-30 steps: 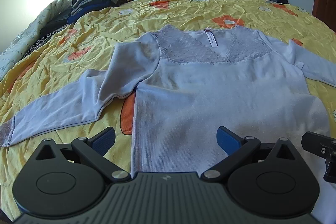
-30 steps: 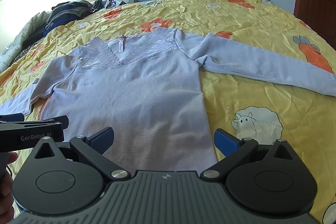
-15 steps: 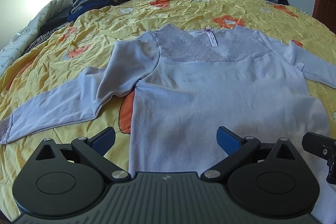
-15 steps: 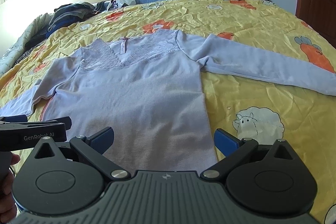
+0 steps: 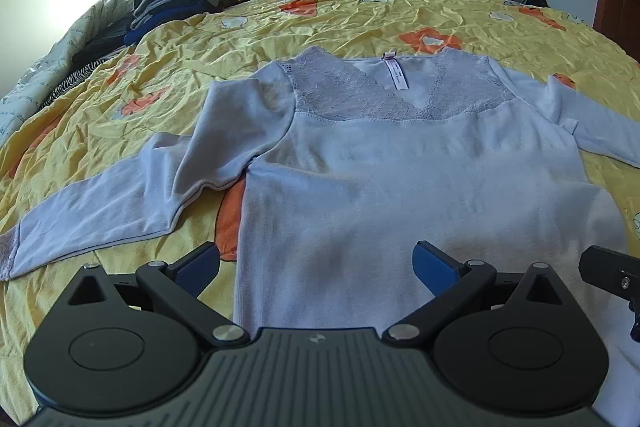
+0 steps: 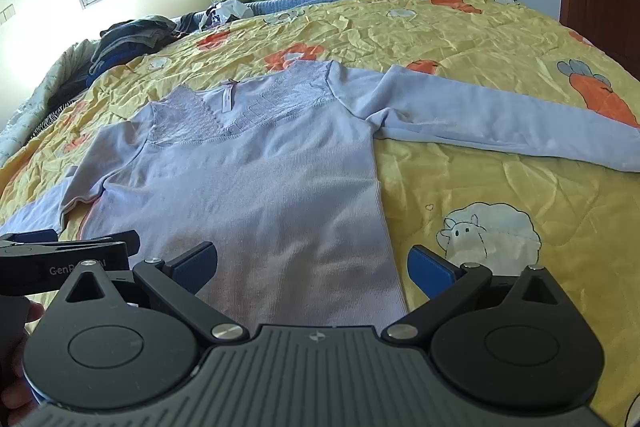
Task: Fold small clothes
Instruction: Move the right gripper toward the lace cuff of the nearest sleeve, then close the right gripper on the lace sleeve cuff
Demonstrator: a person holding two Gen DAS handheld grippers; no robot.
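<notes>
Left gripper [image 5: 316, 265] jaws wide, sweater [image 5: 420, 187] hem lying between them. Right gripper [image 6: 312, 263] jaws wide too, hem's right corner between them.

Both units same build. Left gripper [image 5: 316, 265]: ribbed dark-grey centre housing with a small embossed logo at its top edge, flanked by two round black discs, each with a recessed circle. Black triangular brackets with cut-outs, black link arms, silver pivot screws at the joints, blue pads [image 5: 432, 265] on the fingers. Right gripper [image 6: 312, 265]: identical layout, blue pads [image 6: 428, 267], silver screws. In the right wrist view the other unit's black side carries white "GenR..." lettering, partly hidden, with bare skin of the left hand [image 6: 16, 367] at the frame edge.
</notes>
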